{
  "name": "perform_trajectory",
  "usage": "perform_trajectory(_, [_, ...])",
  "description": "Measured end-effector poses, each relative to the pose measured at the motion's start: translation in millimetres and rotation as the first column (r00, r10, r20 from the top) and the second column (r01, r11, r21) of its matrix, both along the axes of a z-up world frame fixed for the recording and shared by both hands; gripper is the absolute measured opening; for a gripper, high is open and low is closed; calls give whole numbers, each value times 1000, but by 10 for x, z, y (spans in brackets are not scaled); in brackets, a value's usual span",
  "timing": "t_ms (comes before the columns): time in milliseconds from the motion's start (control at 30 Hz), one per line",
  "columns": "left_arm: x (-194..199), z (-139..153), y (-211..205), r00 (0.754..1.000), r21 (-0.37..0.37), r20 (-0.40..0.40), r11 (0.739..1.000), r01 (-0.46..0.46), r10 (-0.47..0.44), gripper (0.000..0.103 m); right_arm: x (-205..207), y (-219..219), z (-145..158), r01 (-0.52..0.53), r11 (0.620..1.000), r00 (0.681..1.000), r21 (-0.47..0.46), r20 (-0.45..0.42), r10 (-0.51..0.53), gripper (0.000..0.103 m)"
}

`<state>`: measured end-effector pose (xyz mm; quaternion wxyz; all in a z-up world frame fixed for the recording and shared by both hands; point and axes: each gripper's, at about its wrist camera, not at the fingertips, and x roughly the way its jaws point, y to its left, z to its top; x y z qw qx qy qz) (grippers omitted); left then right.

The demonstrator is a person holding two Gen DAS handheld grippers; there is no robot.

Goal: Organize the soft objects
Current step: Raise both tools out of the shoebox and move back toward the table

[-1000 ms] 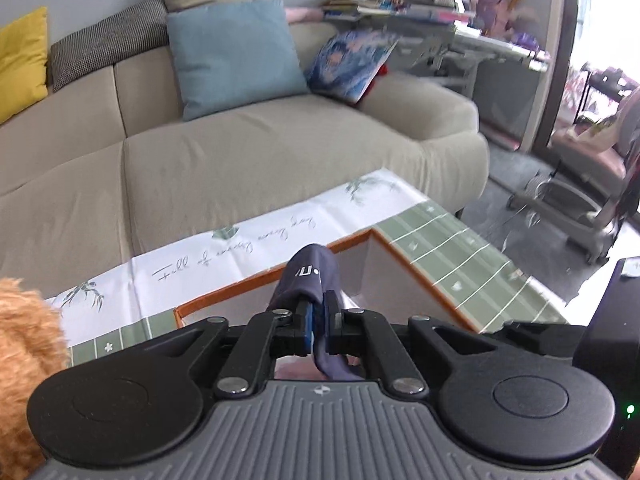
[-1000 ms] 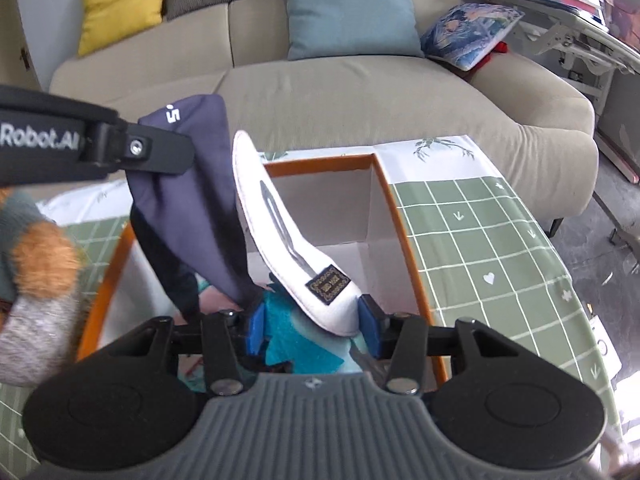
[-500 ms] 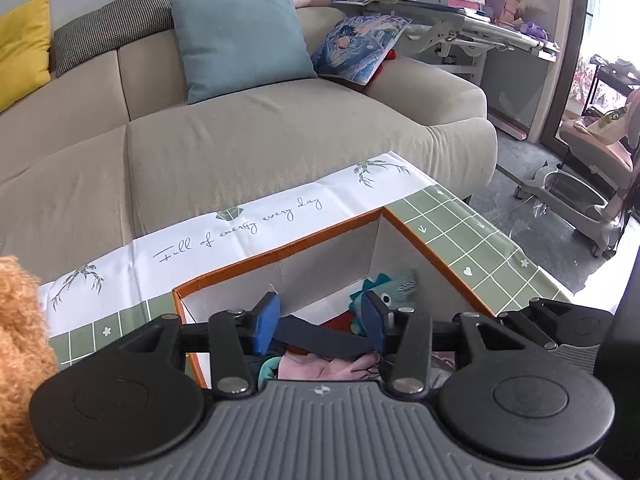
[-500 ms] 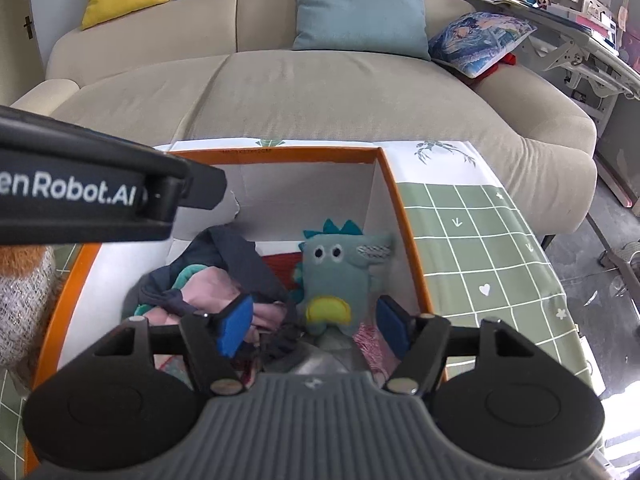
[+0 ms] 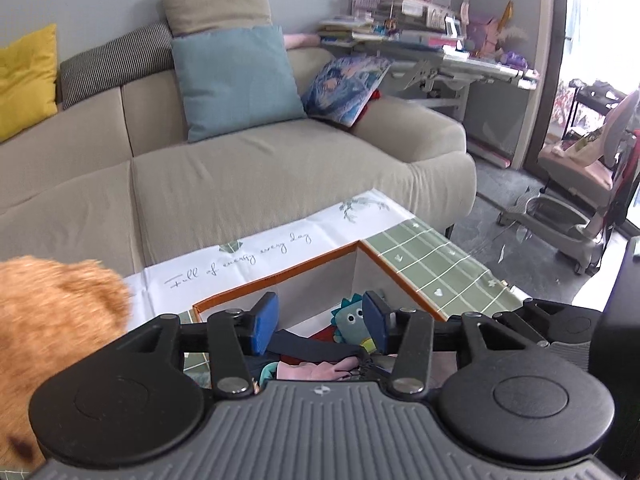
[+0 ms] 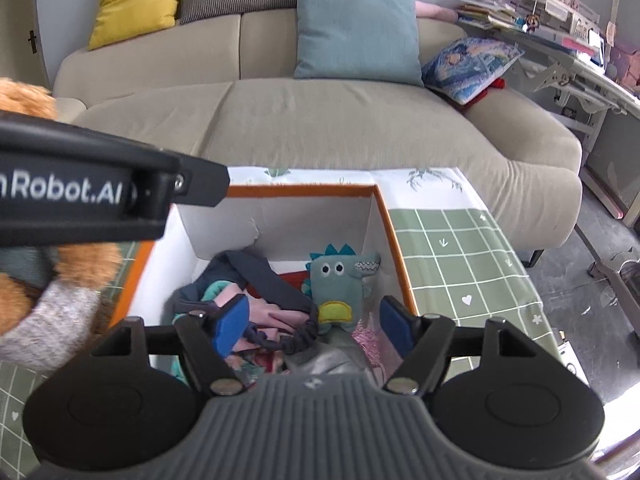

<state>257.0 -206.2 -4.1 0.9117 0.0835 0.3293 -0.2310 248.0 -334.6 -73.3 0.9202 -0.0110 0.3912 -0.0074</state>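
Both sets of tongs hang over the orange-rimmed box (image 6: 390, 232) with nothing between the pads. The right tongs (image 6: 316, 324) are spread wide and have just been opening further; the left tongs (image 5: 320, 322) are spread too — they've been opening this past second as well. Down in the box near its right wall sits the teal dinosaur plush (image 6: 340, 284), upright and facing the camera, with a navy cloth (image 6: 264, 276) draped over pink clothes (image 6: 272, 318) just left of it. The box sits on the counter (image 6: 460, 264), which has a green grid cloth. At the counter's left edge, beside the box, is a fuzzy orange teddy (image 5: 52, 312). Past the counter's far edge — a beige sofa (image 6: 320, 120) with a blue cushion (image 6: 356, 32) and a yellow cushion (image 6: 136, 0).
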Motion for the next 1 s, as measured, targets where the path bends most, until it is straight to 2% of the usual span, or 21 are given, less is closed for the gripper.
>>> perform_trajectory(133, [-282, 81, 113, 999, -19, 45, 1000, 12, -11, 55, -225, 90, 181, 4, 1000, 999, 0, 42, -4, 74])
perform_trajectory(267, [-547, 152, 247, 998, -52, 57, 999, 9, -6, 55, -500, 189, 320, 20, 1000, 996, -2, 88, -19, 74])
perform_trajectory(467, [-954, 215, 473, 997, -74, 74, 997, 18, -12, 55, -944, 325, 456, 43, 999, 993, 30, 112, -46, 74])
perform_trajectory(633, [-1194, 202, 677, 996, -59, 87, 998, 4, 2, 55, -1297, 452, 523, 57, 998, 990, 38, 125, -61, 74])
perform_trajectory(1000, [-1625, 84, 1217, 993, -66, 22, 991, -117, 119, 55, -1891, 904, 559, 3, 999, 991, 34, 131, -8, 74])
